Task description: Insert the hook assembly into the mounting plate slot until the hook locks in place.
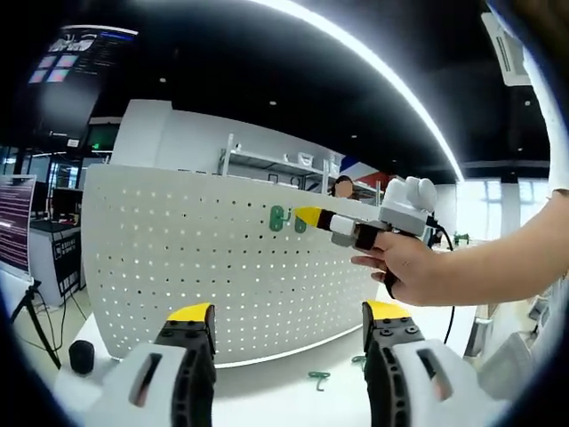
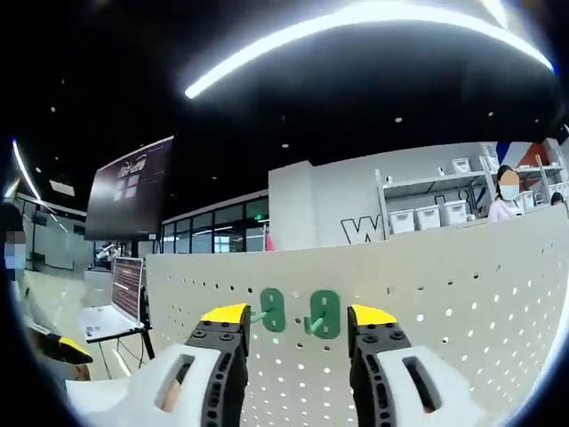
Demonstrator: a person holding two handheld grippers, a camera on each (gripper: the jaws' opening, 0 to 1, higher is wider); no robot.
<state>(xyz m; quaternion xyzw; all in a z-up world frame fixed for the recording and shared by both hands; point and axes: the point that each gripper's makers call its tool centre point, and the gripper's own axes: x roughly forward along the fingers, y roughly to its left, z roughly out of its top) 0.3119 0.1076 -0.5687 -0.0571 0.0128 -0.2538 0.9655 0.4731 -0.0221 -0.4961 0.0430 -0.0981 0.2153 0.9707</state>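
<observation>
- Nearest you, the left gripper (image 1: 289, 325) hangs low before the pegboard (image 1: 178, 258), jaws spread wide and gripping nothing.
- On the table just beyond lies a spare green hook (image 1: 318, 380), untouched.
- Your right gripper (image 2: 295, 318) is up at the board, jaws parted around the right green hook (image 2: 322, 314); a left green hook (image 2: 272, 310) sits beside it.
- Whether the jaws touch that hook, I cannot tell.
- You appear to be at the seating step: next, press it home until it locks.

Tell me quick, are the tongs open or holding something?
Left tongs: open, holding nothing.
Right tongs: open at the pegboard, green hooks between the jaws, not gripped.
</observation>
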